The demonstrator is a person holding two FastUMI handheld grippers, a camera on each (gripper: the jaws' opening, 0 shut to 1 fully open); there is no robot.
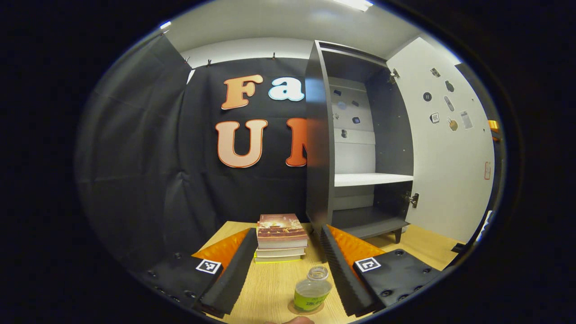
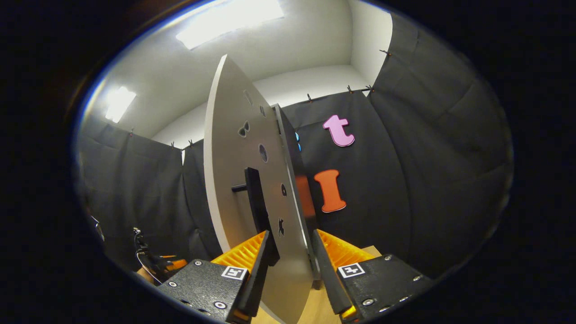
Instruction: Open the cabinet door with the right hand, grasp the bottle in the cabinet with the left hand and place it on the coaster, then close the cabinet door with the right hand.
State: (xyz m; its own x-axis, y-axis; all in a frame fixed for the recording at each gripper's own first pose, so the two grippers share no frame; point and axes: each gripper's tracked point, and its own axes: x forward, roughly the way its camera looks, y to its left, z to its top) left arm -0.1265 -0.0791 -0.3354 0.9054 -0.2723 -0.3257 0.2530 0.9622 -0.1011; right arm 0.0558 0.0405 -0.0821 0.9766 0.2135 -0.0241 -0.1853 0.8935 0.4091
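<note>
In the left gripper view, books (image 1: 281,236) sit at 12 o'clock from the bottle (image 1: 312,290), which stands on its coaster (image 1: 294,309) between the left gripper's (image 1: 288,256) spread fingers; the cabinet (image 1: 360,148) gapes at 1 o'clock. In the right gripper view, the right gripper (image 2: 290,256) straddles the door (image 2: 243,180), fingers apart.

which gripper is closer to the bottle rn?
Left. The left gripper is open with the bottle between its fingers, standing on the coaster. The right gripper straddles the edge of the open cabinet door.
</note>
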